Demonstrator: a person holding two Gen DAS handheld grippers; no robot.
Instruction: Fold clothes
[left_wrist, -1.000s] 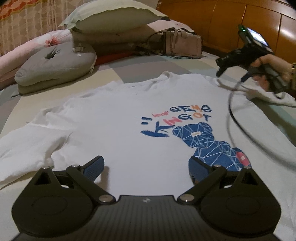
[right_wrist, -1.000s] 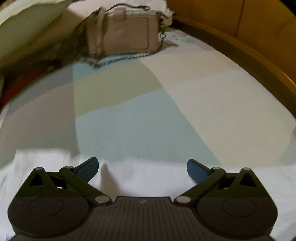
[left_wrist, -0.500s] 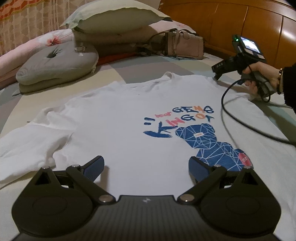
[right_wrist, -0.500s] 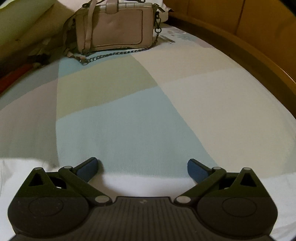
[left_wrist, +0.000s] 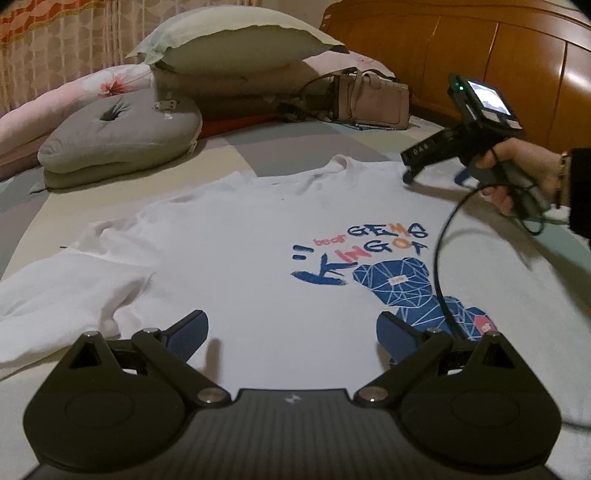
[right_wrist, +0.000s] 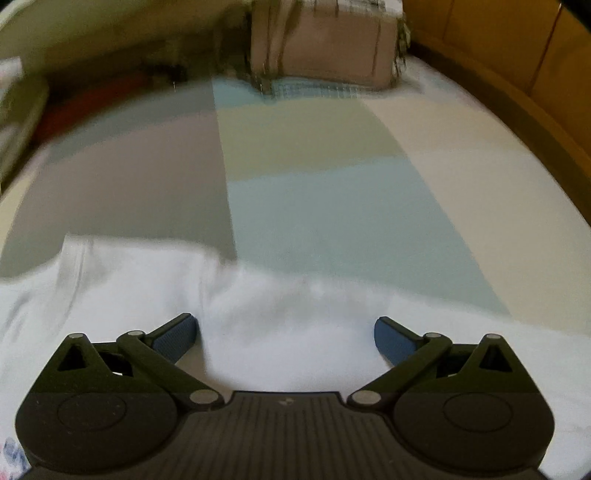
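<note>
we hold the left gripper (left_wrist: 291, 332) and right gripper (right_wrist: 286, 334), both spread apart and empty, over a white t-shirt (left_wrist: 240, 258) lying flat on the patchwork bed (right_wrist: 314, 206).

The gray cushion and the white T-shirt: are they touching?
Apart. The left wrist view shows a bare strip of bedspread between the gray cushion and the white T-shirt.

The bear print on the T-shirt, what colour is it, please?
Blue with white lines on the bear print; clearest in the left wrist view.
</note>
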